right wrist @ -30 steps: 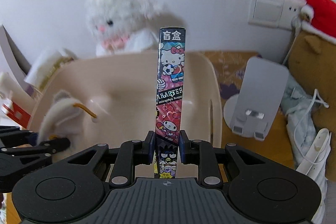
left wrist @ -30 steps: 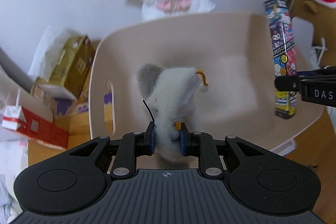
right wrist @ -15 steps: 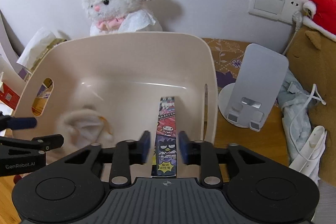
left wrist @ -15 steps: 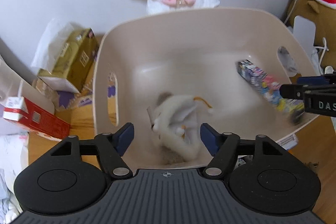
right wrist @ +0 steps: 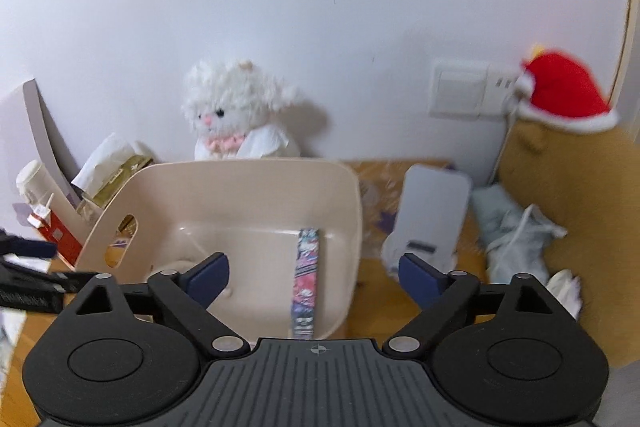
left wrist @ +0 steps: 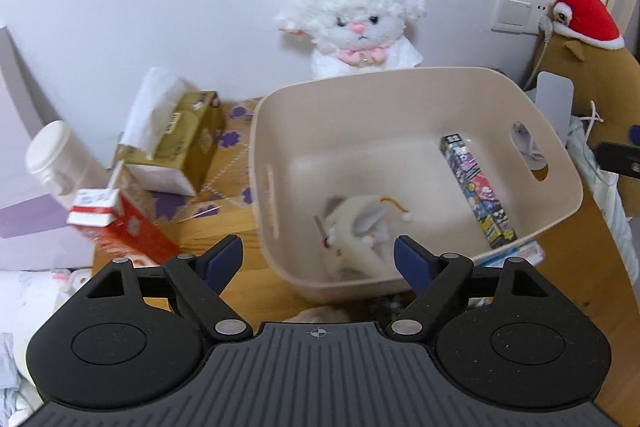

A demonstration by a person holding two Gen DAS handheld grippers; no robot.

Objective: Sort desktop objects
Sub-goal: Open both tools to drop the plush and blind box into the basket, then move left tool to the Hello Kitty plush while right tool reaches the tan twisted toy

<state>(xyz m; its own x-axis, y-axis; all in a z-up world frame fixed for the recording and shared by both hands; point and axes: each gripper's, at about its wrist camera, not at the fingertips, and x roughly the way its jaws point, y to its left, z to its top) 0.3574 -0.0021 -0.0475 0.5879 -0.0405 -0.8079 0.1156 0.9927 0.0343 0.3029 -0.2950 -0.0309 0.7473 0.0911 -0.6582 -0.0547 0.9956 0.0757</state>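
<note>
The left gripper [left wrist: 318, 259] stands with its fingers [left wrist: 224, 259] spread wide and nothing between them; its jaws have just been opening, and the small grey-white plush toy [left wrist: 360, 235] lies clear of them on the near floor of the beige bin [left wrist: 400, 75]. The right gripper [right wrist: 314, 277] is likewise wide apart and empty, its jaws having just been opening too. The long cartoon-printed box [right wrist: 306, 279] lies flat along the right side of the bin floor, well apart from the plush. Both things seem to have been let go into the bin because it serves as the collecting place for this sort. Outward on the desk [left wrist: 224, 223], a gold tissue box [left wrist: 188, 147] and a red carton [left wrist: 120, 227] sit left of the bin. A white lamb plush [left wrist: 356, 23] rests against the far wall, and a grey stand [right wrist: 432, 215] is at the right. These probably remain to be sorted.
</note>
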